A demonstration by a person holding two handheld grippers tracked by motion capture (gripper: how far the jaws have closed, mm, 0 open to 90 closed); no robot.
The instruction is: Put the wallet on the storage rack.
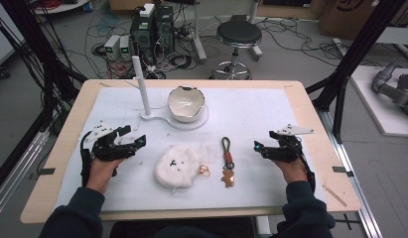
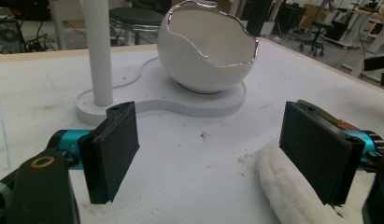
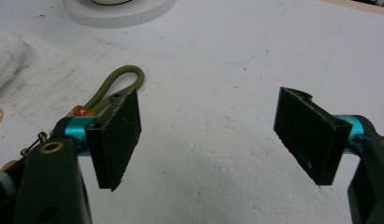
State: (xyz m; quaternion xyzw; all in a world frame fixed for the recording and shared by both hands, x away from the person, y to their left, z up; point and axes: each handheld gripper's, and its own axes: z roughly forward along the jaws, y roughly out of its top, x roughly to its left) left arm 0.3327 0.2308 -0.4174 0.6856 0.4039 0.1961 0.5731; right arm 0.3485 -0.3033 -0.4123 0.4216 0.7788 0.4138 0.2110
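Plush toy (image 1: 175, 166) and keychain (image 1: 227, 162) lie mid-desk between your tools; your left tool (image 1: 135, 142) and right tool (image 1: 258, 148) both gape wide, holding nothing.

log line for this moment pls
left gripper: open, beside plush keychain | right gripper: open, beside cord keychain | nothing held

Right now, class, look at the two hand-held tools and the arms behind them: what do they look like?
Both the left tool and the right tool are black, each topped by a pale grey three-cornered plate. Each has two flat, rectangular black pads on turquoise mounts, with a brass-coloured ring at the joint. A black cable trails from each. The person wears dark sleeves.
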